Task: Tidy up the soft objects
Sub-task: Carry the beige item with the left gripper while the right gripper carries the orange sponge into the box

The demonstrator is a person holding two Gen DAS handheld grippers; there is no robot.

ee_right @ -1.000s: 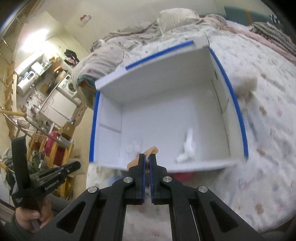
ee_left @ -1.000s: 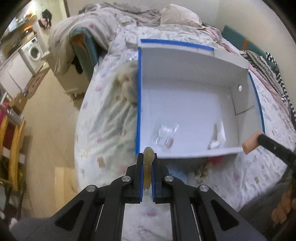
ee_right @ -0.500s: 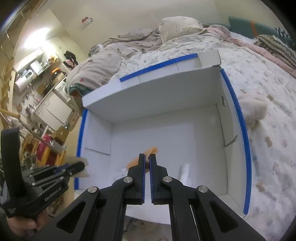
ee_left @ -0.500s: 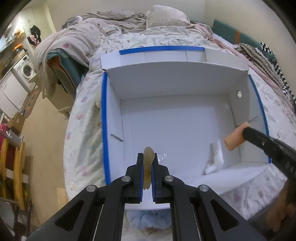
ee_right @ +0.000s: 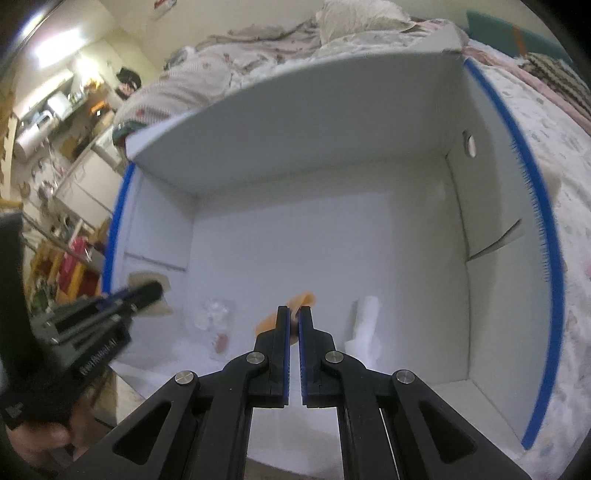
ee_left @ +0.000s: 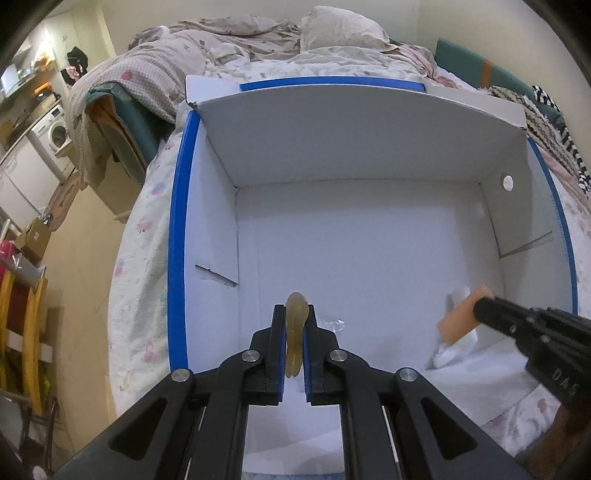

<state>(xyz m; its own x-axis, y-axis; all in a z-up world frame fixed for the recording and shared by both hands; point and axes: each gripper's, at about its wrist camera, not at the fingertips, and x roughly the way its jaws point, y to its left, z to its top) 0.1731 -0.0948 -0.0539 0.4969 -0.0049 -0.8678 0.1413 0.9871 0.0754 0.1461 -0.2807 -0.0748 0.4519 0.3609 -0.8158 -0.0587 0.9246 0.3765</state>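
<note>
A big white cardboard box [ee_left: 354,147] with blue-taped rims lies open on the bed; it also shows in the right wrist view [ee_right: 332,122]. My left gripper [ee_left: 294,317] is shut on a flat tan soft piece [ee_left: 295,332] and holds it over the box's near left floor. My right gripper [ee_right: 294,321] is shut on an orange soft piece [ee_right: 301,301], seen from the left wrist view [ee_left: 461,314], over the box's near right. A white soft roll [ee_right: 365,321] and a clear plastic packet [ee_right: 216,317] lie on the box floor.
The box sits on a patterned bedsheet [ee_left: 144,229] with crumpled blankets and a pillow [ee_left: 332,29] behind it. Striped fabric [ee_left: 554,129] lies at the right. Left of the bed are floor, a washing machine [ee_left: 55,129] and yellow chairs [ee_left: 26,332].
Both grippers have moved forward and down from in front of the box to over its floor, each still holding its piece. The box now fills both views.
</note>
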